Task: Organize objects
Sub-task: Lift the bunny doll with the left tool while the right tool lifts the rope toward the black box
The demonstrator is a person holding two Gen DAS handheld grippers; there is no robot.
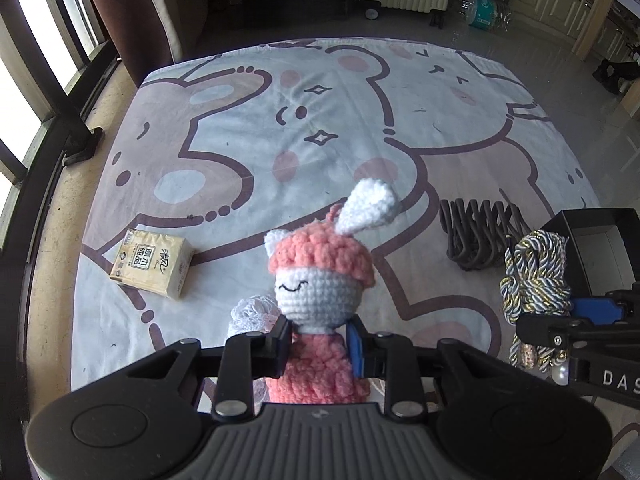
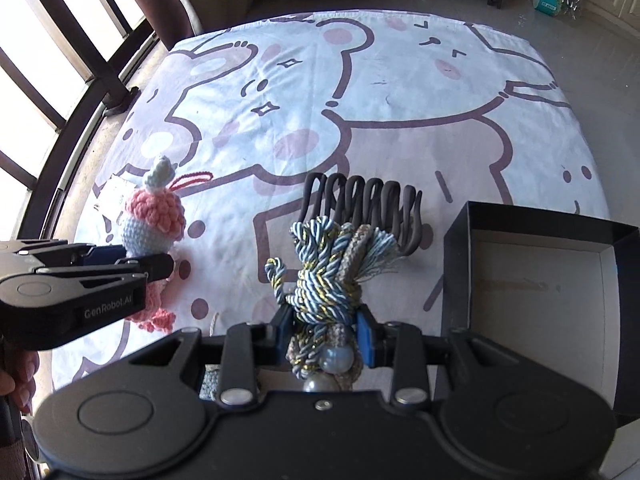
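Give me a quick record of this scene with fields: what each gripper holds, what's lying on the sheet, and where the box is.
left gripper: shut on the crochet bunny doll, pads at its pink body
right gripper: shut on the braided cord bundle, with beads at its near end
sheet: cartoon bear print, spread flat
tissue pack: lying on the sheet, left of the doll
dark hair claw: lying on the sheet beyond the cord bundle
black box: open, nothing seen inside, at the right
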